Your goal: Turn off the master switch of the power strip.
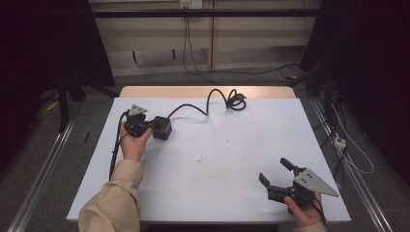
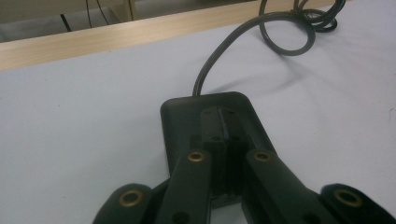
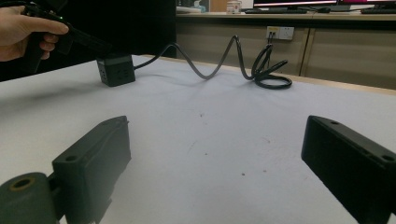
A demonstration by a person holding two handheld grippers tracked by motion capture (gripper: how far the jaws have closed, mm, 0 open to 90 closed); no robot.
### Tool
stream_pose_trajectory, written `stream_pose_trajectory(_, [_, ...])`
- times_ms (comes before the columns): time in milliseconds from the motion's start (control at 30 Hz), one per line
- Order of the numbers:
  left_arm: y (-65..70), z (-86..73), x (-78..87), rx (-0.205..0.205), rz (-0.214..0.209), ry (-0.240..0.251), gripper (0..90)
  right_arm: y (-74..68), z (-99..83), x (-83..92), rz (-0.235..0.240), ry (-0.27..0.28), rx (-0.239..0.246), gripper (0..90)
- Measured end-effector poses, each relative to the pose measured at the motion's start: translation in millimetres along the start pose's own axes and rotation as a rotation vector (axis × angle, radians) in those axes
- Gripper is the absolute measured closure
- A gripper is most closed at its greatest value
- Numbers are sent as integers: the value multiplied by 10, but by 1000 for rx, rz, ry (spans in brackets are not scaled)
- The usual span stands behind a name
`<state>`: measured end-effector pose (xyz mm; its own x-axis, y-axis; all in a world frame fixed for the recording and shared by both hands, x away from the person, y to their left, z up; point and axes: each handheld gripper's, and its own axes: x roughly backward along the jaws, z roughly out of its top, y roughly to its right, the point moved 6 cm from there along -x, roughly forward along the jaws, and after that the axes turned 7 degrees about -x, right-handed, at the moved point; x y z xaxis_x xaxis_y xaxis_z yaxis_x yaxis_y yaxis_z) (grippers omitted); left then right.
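Black cube-shaped power block (image 1: 162,127) sits near the tabletop's (image 1: 217,159) far left corner, its dark cable (image 1: 212,99) looping toward the far edge into a coil. Its faces are too dim to read. The left gripper (image 1: 150,126) has its jaws pressed together on the block's top. Near the front right corner, the right gripper (image 1: 275,173) hovers with jaws spread wide, holding nothing.

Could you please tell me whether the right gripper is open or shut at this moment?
Open. The right gripper has its two black fingers spread wide apart over the white table top, with nothing between them.
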<state>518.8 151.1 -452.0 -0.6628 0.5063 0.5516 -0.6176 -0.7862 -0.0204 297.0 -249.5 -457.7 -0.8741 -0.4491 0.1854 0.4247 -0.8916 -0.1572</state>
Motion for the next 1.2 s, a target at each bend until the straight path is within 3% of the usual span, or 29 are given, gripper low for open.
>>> stream_pose_trajectory(133, [2, 3, -1, -5, 5, -2, 900, 5, 0, 1, 0, 0, -1, 72])
stream_pose_trajectory(367, [31, 20, -3, -49, 32, -28, 900, 1, 3, 4, 2, 2, -2, 72])
stream_pose_trajectory(967, [43, 17, -4, -40, 44, -33, 900, 2, 0, 3, 1, -1, 1, 73])
stream_pose_trajectory(1133, [54, 23, -7, -56, 59, -40, 900, 4, 1, 4, 2, -1, 0, 73])
stream_pose_trajectory(1200, [54, 20, -7, -39, 60, -39, 900, 3, 2, 5, 2, 0, -1, 73])
